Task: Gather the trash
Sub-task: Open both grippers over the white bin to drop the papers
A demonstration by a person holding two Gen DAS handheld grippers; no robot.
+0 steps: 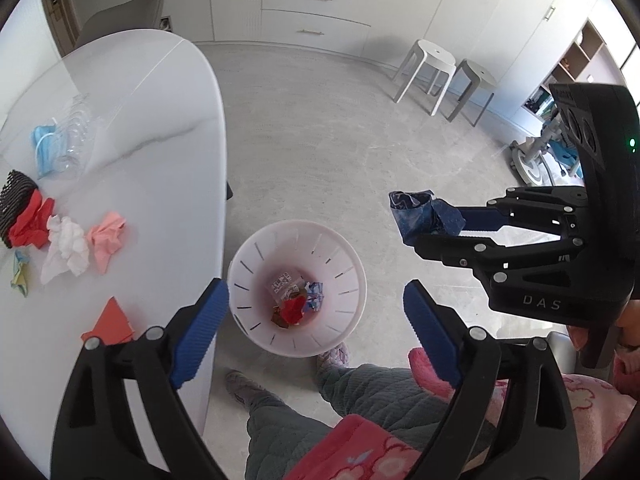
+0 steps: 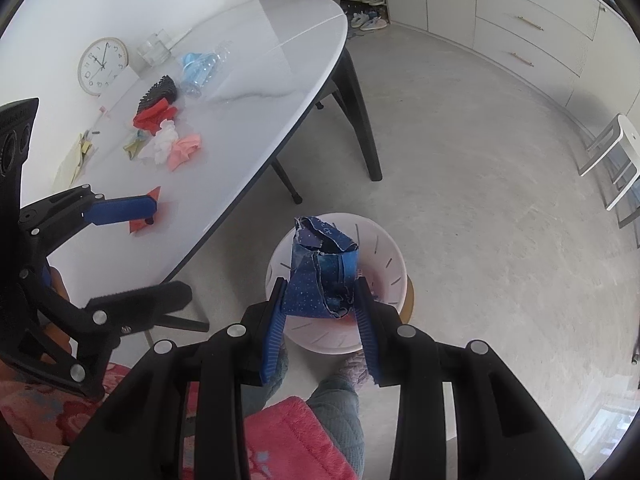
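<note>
While one white worktop [image 1: 160, 120] fills my left frame's left side, I see one bin [image 1: 297, 292] at lower centre, my left gripper [image 1: 316, 320] gaping empty, my right gripper [image 2: 320, 304] pinching one blue wrapper [image 2: 324, 268].

A white slotted plastic wastebasket [image 1: 297, 292] stands on the floor just beside the rounded white desk [image 1: 160, 120], crumpled scraps lying in it. On the desk, crumpled paper wads [image 1: 68, 244] lie near a crushed clear plastic bottle [image 2: 204, 70] and a round wall clock [image 2: 103, 65].
</note>
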